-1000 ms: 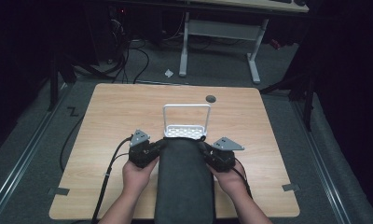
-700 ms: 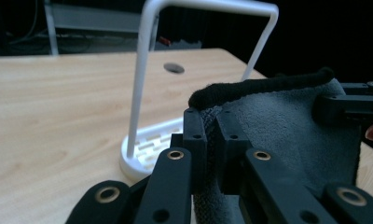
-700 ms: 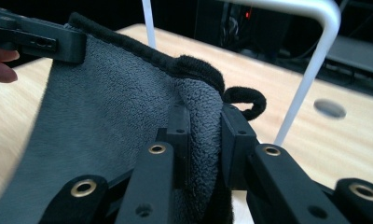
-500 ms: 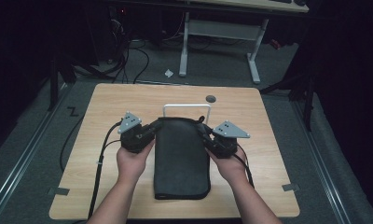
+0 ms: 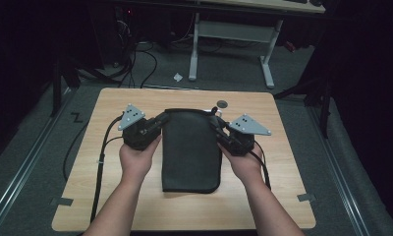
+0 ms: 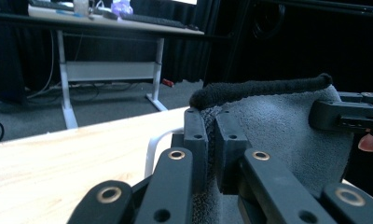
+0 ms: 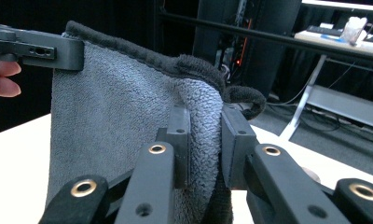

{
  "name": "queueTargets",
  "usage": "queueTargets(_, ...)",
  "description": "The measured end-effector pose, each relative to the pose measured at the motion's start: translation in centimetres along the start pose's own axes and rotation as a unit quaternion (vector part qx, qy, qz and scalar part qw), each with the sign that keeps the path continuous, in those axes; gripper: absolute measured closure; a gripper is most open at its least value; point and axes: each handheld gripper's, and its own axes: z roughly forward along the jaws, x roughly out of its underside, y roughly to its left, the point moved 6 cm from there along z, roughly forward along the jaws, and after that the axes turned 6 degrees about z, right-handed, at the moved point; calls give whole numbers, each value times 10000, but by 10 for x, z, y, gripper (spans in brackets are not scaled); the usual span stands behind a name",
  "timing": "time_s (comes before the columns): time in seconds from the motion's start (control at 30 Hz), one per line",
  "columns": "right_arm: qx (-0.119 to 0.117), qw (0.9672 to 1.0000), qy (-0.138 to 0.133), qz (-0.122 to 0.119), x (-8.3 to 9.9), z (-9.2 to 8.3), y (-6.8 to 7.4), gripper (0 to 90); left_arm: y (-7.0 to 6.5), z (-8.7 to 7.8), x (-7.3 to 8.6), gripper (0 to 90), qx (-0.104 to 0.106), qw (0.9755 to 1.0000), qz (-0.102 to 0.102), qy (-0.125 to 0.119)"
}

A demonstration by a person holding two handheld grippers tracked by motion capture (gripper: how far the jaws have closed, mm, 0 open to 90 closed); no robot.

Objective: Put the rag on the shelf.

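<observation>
A dark grey towel (image 5: 190, 152) hangs stretched between both grippers above the wooden table (image 5: 293, 196), its lower end lying on the tabletop. My left gripper (image 5: 157, 123) is shut on the towel's top left corner, and the black hem (image 6: 268, 86) runs off to the right from its jaws (image 6: 211, 126). My right gripper (image 5: 215, 123) is shut on the top right corner, where the terry cloth (image 7: 114, 116) bunches between its pads (image 7: 205, 135). Each gripper view shows the other gripper clamped at the far corner: the right gripper (image 6: 343, 114) and the left gripper (image 7: 35, 46).
A white curved bar (image 6: 152, 149) of a rack stands on the table behind the towel. A small dark round disc (image 5: 222, 103) lies near the table's far edge. Beyond the table stand a desk with white legs (image 5: 234, 29) and floor cables (image 5: 135, 64).
Both hands have risen and moved toward the far side with the towel. The cloth now hangs unfolded and covers the white rack that showed a second ago.
</observation>
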Motion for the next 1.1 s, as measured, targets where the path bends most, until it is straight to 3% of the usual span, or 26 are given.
queueTargets(0.53,107,9990,-386,-187,-44,-8,-4,767,-1,-2,-43,851,-17,9990,261,-373)
queueTargets(0.77,162,9985,-468,-234,-54,-5,-8,768,4,4,-52,851,-20,9986,345,-413)
queueTargets(1.0,181,9986,-432,-264,-57,6,-14,768,16,18,-54,851,-63,9990,325,-286)
queueTargets(1.1,194,9988,-393,-219,-57,15,-20,767,22,26,-58,850,-106,9985,477,-241)
